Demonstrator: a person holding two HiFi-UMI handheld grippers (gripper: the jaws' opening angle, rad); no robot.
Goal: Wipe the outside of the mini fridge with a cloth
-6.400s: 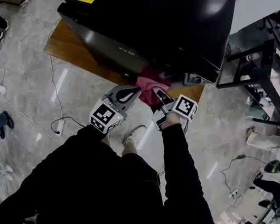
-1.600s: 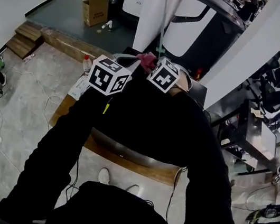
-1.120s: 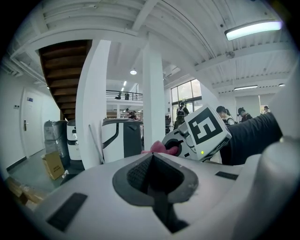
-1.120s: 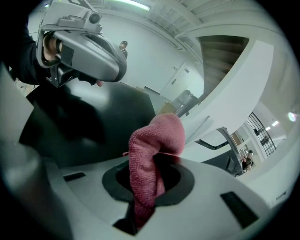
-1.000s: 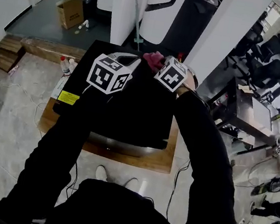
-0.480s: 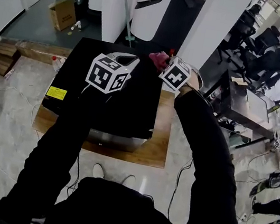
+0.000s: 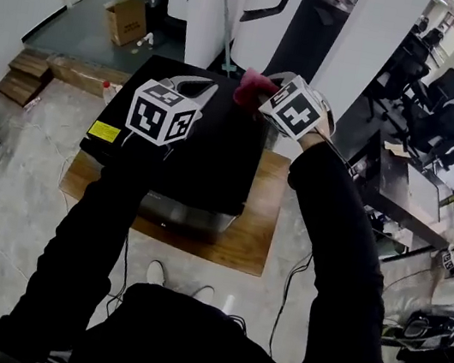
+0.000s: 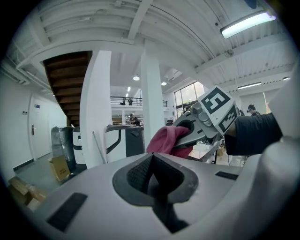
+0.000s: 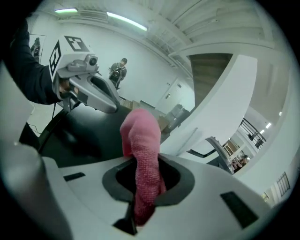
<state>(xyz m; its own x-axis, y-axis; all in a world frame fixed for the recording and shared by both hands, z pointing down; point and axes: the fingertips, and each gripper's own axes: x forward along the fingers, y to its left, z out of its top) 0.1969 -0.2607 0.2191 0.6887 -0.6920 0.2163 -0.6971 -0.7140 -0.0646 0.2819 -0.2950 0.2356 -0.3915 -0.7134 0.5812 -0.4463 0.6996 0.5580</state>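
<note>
Wooden platform [image 7: 244, 242] carries the black mini fridge [image 7: 205, 155] — right gripper [image 7: 262, 97] clamps the pink cloth [image 7: 249, 91] over its far right corner, left gripper [image 7: 193, 87] closed on nothing; hard wiping could tug the cloth free.

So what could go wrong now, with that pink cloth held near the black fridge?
The cloth is only a narrow bunch pinched in the right tongs, so it might slip out when rubbed on the mini fridge. The shut, empty left tongs sit close beside; hard plastic could knock or scratch the glossy top.
</note>
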